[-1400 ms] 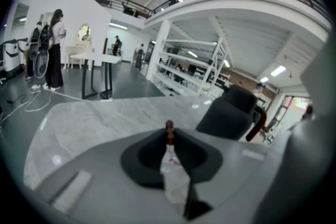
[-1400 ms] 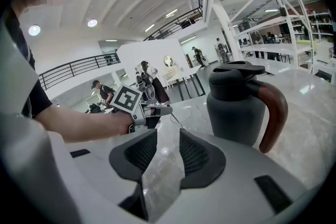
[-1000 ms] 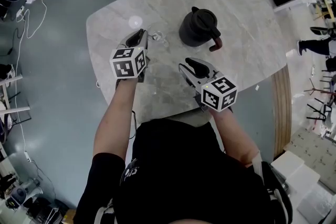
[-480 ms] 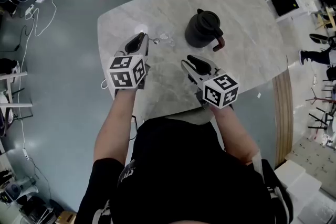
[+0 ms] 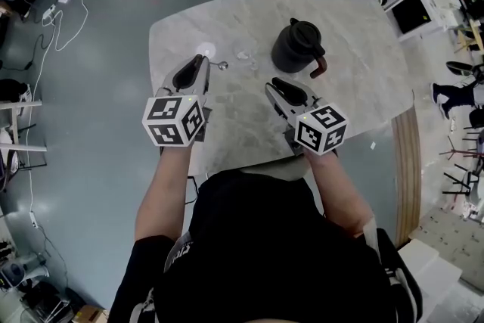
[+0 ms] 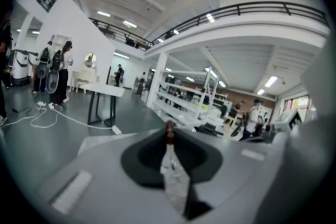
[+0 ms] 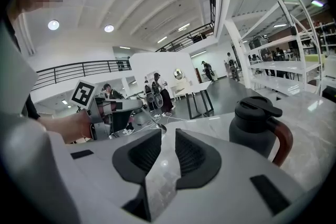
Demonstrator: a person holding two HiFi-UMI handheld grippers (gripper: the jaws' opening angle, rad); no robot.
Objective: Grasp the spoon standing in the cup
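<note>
— Jaws of the left gripper (image 6: 169,137) (image 5: 200,63): how do they stand?

— Drawn nearly together on something thin. The right gripper view shows what it is: the spoon (image 7: 155,119) (image 5: 221,66), with its handle pinched at the jaw tips and its bowl slanting down toward the desk (image 5: 355,34).

— Where does the spoon sit in the head view?

— Its bowl pokes out just to the right of the left jaw tips, over the far left part of the marble top. No view shows whether the bowl touches the surface.

— And the cup?

— A faint clear shape just beyond the bowl is probably the cup (image 5: 243,54), though it is too dim to be sure. The bowl shows beside that shape, not within it.

— What about the right gripper (image 7: 168,136) (image 5: 280,85)?

— Its jaws are closing. A narrow gap remains between the ribbed pads, and nothing stands in it. This gripper hangs over the near middle of the desk, apart from the spoon.

— Anything else on the desk?

— A dark jug (image 5: 299,45) with a brown handle stands upright with its lid on. It is toward the far right, beyond the right gripper and to the right of the spoon.
</note>
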